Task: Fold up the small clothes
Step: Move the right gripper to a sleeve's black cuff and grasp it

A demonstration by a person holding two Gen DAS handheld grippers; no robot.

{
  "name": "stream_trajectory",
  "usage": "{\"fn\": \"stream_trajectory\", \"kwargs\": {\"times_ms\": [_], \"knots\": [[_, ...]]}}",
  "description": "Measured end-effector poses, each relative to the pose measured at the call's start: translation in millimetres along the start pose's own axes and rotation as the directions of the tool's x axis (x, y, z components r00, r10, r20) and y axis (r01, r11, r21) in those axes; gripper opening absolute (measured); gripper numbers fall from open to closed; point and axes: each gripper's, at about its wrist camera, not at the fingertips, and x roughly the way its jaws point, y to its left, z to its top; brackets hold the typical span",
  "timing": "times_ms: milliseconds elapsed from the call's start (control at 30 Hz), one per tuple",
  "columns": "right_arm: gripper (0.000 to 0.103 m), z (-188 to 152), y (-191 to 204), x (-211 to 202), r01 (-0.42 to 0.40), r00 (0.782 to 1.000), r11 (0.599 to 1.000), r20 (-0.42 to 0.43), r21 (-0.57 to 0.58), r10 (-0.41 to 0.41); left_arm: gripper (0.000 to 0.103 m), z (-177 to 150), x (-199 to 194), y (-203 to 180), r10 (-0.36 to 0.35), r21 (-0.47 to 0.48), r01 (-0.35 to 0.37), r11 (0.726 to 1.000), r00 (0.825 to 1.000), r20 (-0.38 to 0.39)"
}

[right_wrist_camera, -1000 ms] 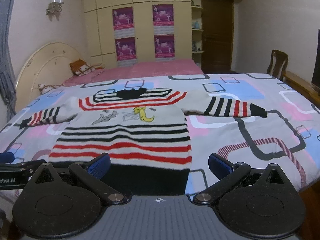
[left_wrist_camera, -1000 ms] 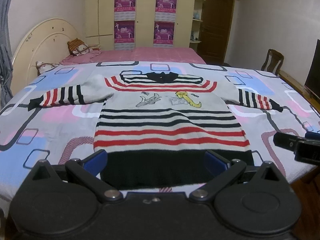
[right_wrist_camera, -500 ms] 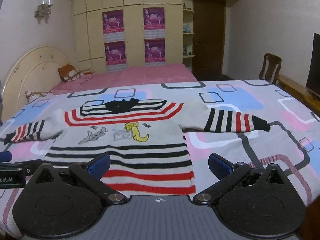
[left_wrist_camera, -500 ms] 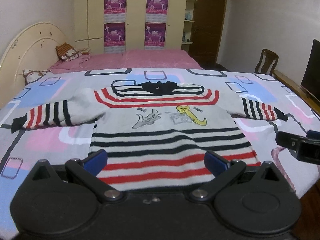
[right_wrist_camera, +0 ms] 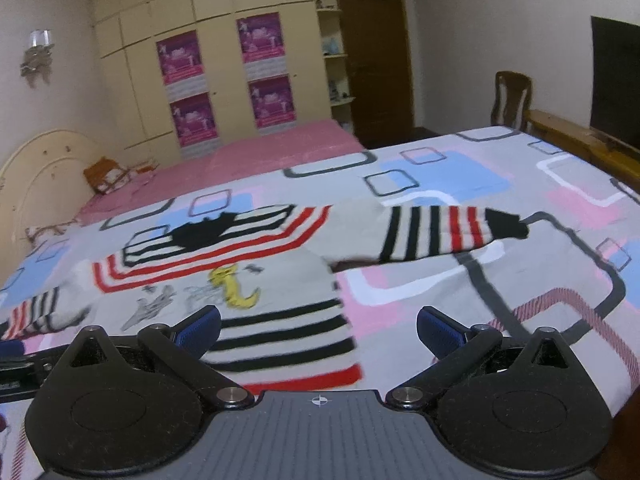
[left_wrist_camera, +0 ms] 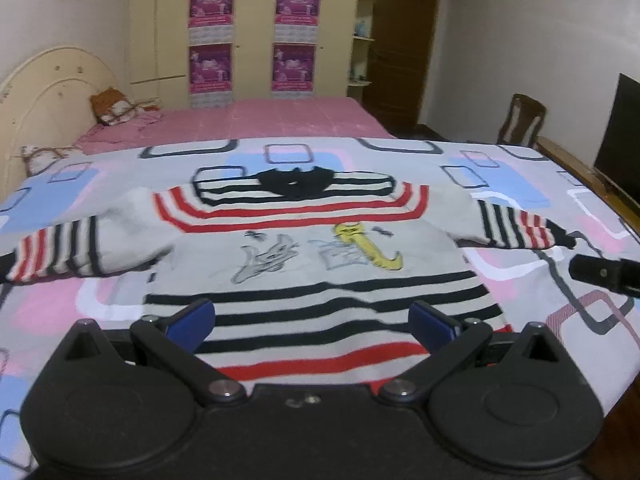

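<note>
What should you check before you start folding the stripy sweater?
1. Sweater lies flat, front up, on the bedspread: ok.
2. Both sleeves spread out to the sides, left sleeve and right sleeve: ok.
3. Left gripper has its jaws wide apart and nothing in them: ok.
4. Right gripper has its jaws wide apart and nothing in them: ok.
5. Nothing else lies on the sweater: ok.
6. Bottom hem lies straight: cannot tell, the grippers hide it in both views.
</note>
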Motion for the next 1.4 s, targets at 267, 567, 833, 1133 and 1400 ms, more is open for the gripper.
{"fn": "stream_trajectory", "kwargs": {"times_ms": [267, 567, 833, 1133, 1400], "knots": [[0.102, 33.9, -66.1, 58.8, 0.091, 0.993, 0.991, 0.069, 0.098, -0.098, 0.103, 28.1, 56.4, -26.7, 0.004, -0.037, -0.004, 0.999, 1.000, 0.001], [0.061, 66.9, -179.7, 146.8, 0.150, 0.988, 0.956, -0.005, 0.254, -0.154, 0.094, 66.2, 138.5, -74.4, 0.043, -0.091, -0.046, 0.995, 0.998, -0.041], [0.042, 62.2, -259.1, 216.7, 0.149, 0.989, 0.890, -0.082, 0.432, -0.126, 0.094, 75.0, 188.8, -103.5, 0.059, -0.050, -0.066, 0.997, 0.991, -0.124], [0.042, 52.8, -297.1, 243.9, 0.149, 0.989, 0.832, -0.099, 0.534, -0.114, 0.094, 83.2, 214.0, -117.4, 0.086, -0.078, -0.099, 0.992, 0.983, -0.163], [0.018, 58.9, -280.3, 255.9, 0.221, 0.975, 0.868, -0.107, 0.445, -0.193, 0.094, 93.3, 215.4, -97.5, 0.115, -0.101, -0.134, 0.986, 0.978, -0.175]]}}
